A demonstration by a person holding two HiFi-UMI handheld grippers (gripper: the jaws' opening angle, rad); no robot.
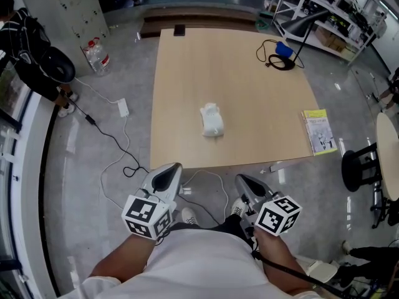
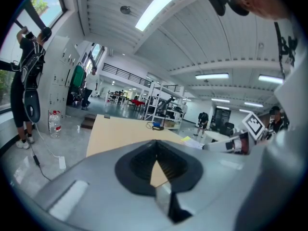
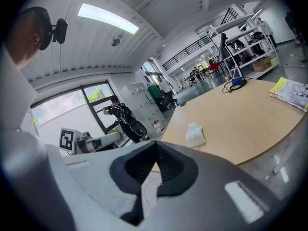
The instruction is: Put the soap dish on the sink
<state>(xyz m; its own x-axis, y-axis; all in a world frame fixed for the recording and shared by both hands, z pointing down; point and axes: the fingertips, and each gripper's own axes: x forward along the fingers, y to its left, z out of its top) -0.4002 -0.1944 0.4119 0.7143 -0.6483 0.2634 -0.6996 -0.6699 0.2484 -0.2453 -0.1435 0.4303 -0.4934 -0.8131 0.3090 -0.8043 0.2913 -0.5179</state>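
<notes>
Head view: only candidate for the soap dish is a small white lump [image 1: 212, 120] mid table [image 1: 187, 73]. Too small to tell whether it's the dish alone or the dish sitting on a sink piece, and I see no separate sink anywhere. Its long axis runs near to far, far end tipped slightly left. Both claws hang off the near edge over the floor, well apart from the lump, pointing toward the table: left claw [image 1: 167, 176] closed and empty, right claw [image 1: 248, 189] same. Lump lies forward of both and sideways between their two lines, so neither hand is clearly nearer; I'd call it a toss-up. Left gripper view: jaws meet at the tips with nothing between them, only bare tabletop beyond, and the lump doesn't show, probably hidden behind the claw's own body. Right gripper view: jaws shut tip to tip on nothing, and the lump [image 3: 195, 134] sits on the table just right of the jaw line and further out, in clear sight. Judgement: right side has the cleaner line to it, and a grip across the short width would suit that near-far axis
</notes>
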